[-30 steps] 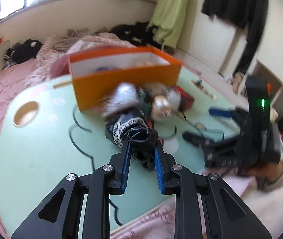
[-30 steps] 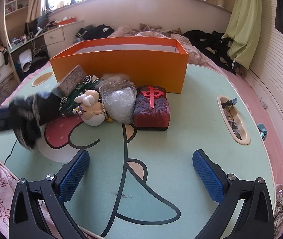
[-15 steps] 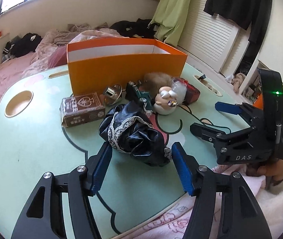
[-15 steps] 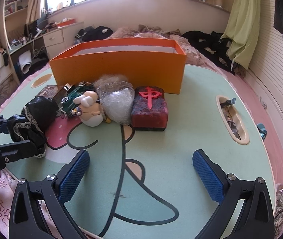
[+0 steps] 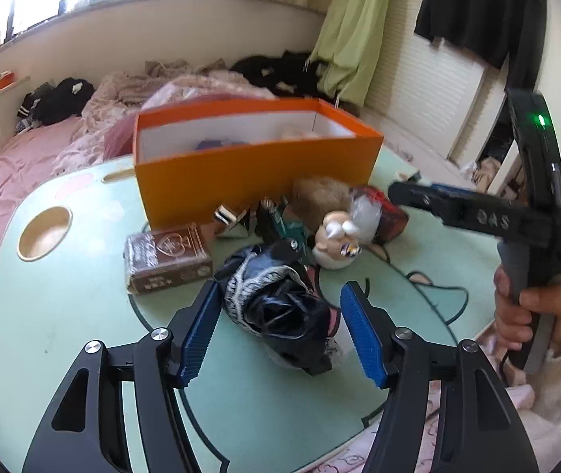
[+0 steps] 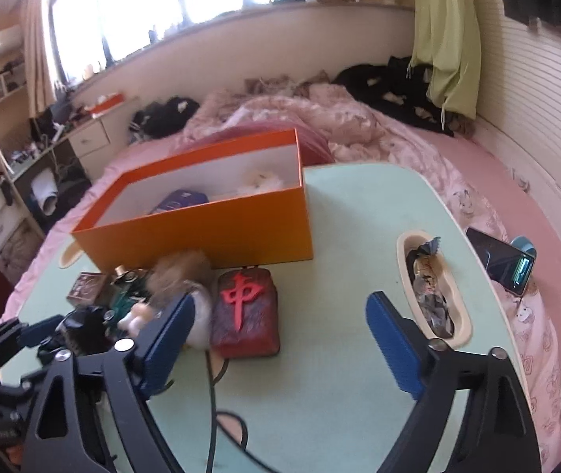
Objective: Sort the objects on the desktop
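- Left gripper (image 5: pixel 280 329): jaws stand apart on either side of the black lace-trimmed bundle (image 5: pixel 276 303); neither pad presses it. A second ago the jaws were clamped on this bundle in mid-air; it now lies released on the green table (image 5: pixel 63 315).
- Right gripper (image 6: pixel 276 339): jaws are closing with nothing between the pads. It has swung from a low central view toward the red mahjong-tile cushion (image 6: pixel 246 317), just ahead of its pads.
- Other items: brown packet (image 5: pixel 168 256), cartoon figure (image 5: pixel 337 242) and toy car sit clustered before the orange box (image 5: pixel 256 181), which already holds some objects.
- Judgement: the bundle was only repositioned and remains unsorted; the cushion is the probable next pick.
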`<move>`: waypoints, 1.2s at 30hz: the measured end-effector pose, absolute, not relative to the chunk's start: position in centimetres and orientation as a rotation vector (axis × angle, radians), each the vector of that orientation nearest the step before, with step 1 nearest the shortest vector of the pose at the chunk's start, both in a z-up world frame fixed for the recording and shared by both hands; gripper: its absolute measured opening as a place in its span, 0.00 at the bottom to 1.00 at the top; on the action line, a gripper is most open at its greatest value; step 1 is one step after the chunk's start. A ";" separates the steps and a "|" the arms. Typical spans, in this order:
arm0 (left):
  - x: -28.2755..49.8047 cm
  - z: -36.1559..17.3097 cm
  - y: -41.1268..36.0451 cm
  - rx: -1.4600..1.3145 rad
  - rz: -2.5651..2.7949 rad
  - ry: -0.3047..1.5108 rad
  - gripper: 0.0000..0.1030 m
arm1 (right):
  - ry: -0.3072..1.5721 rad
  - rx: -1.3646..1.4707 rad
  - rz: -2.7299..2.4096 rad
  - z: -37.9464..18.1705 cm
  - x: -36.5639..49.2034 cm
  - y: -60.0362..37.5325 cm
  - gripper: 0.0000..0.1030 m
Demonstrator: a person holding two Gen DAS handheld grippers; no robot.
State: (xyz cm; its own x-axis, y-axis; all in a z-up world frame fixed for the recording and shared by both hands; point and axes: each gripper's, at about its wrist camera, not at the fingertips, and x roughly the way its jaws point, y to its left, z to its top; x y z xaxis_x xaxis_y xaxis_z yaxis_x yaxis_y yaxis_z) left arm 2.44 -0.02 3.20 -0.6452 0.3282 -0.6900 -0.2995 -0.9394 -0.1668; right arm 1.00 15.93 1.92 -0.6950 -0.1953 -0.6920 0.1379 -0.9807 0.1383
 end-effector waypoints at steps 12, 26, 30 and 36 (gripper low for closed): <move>2.8 2.5 0.3 -1.111 2.576 -0.021 0.44 | 0.000 1.331 -2.624 0.2 -1.4 16.3 0.70; 3.0 2.8 -0.6 -1.096 2.572 -0.054 0.40 | 0.056 1.230 -2.651 -0.2 1.5 16.7 0.38; 3.7 3.7 -1.6 -1.066 2.606 -0.081 0.40 | -0.068 1.143 -2.646 0.9 3.8 18.7 0.38; 4.0 6.2 -3.3 -1.001 2.645 -0.136 0.40 | -0.188 1.016 -2.626 4.2 5.2 20.0 0.36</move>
State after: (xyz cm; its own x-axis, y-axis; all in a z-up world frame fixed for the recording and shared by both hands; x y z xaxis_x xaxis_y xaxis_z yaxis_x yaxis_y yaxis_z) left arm 4.01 -3.28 6.15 -0.7081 0.3188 -0.6300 -0.2524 -0.9476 -0.1958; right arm 5.22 20.01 4.24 -0.6966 -0.3394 -0.6321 0.2459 -0.9406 0.2340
